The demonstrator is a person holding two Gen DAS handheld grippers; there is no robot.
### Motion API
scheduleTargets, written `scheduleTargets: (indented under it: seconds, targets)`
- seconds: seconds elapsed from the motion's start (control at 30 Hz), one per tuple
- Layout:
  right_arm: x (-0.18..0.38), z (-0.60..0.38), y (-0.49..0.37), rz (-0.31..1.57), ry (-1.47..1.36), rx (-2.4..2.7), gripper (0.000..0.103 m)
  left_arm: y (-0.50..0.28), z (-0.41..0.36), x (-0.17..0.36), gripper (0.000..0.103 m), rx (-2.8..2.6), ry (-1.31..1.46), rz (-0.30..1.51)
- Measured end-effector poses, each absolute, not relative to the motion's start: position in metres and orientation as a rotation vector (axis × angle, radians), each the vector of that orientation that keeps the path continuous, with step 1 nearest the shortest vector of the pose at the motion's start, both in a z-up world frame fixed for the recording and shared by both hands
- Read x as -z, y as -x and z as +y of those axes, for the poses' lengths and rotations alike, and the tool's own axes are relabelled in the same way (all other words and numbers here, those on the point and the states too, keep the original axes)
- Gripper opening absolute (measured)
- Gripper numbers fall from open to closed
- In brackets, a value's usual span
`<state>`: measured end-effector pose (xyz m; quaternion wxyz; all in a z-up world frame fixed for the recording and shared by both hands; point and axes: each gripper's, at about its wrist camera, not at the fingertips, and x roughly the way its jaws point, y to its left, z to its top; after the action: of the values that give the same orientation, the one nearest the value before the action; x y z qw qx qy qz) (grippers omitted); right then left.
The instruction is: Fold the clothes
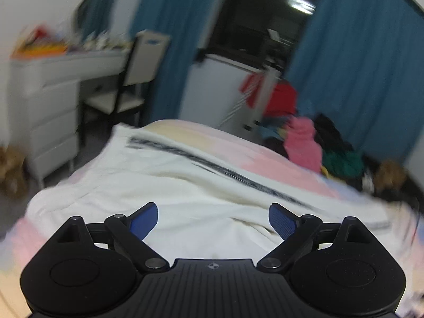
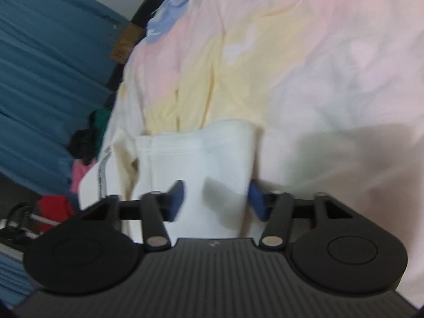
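Observation:
A cream garment (image 1: pixel 185 185) with a black stripe lies spread over the pastel bedspread (image 1: pixel 278 159). Just above its near part my left gripper (image 1: pixel 213 220) hangs open, its blue pads (image 1: pixel 144 222) wide apart and holding nothing. In the right wrist view a folded end of the same cream garment (image 2: pixel 196 153) reaches toward the camera across the bedspread (image 2: pixel 304 53). My right gripper (image 2: pixel 217 201) is down at that end with the cloth between its blue pads (image 2: pixel 176 198). The pads stand apart on either side of the cloth, which lies flat and unpinched. This view is blurred.
A white dresser (image 1: pixel 50 111) and a chair (image 1: pixel 132 79) stand left of the bed. A white cabinet (image 1: pixel 212 87) is beyond it. A pile of coloured clothes (image 1: pixel 304 143) sits at the bed's far right. Blue curtains (image 1: pixel 357 66) hang behind.

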<state>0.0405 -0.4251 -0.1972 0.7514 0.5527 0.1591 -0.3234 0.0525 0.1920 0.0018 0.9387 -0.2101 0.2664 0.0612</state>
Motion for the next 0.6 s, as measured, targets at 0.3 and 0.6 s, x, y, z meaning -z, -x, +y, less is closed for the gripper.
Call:
scheduleTargets:
  seconds: [0.3,0.6]
  targets:
    - [0.17,-0.426,-0.042,0.235,-1.091,0.696,0.006,-0.013,0.329,0.024,0.095,-0.325,0.936,0.555]
    - [0.152,-0.424,-0.05,0.196,-0.949,0.764,0.005,-0.022,0.345,0.058,0.094,-0.404,1.021,0.692]
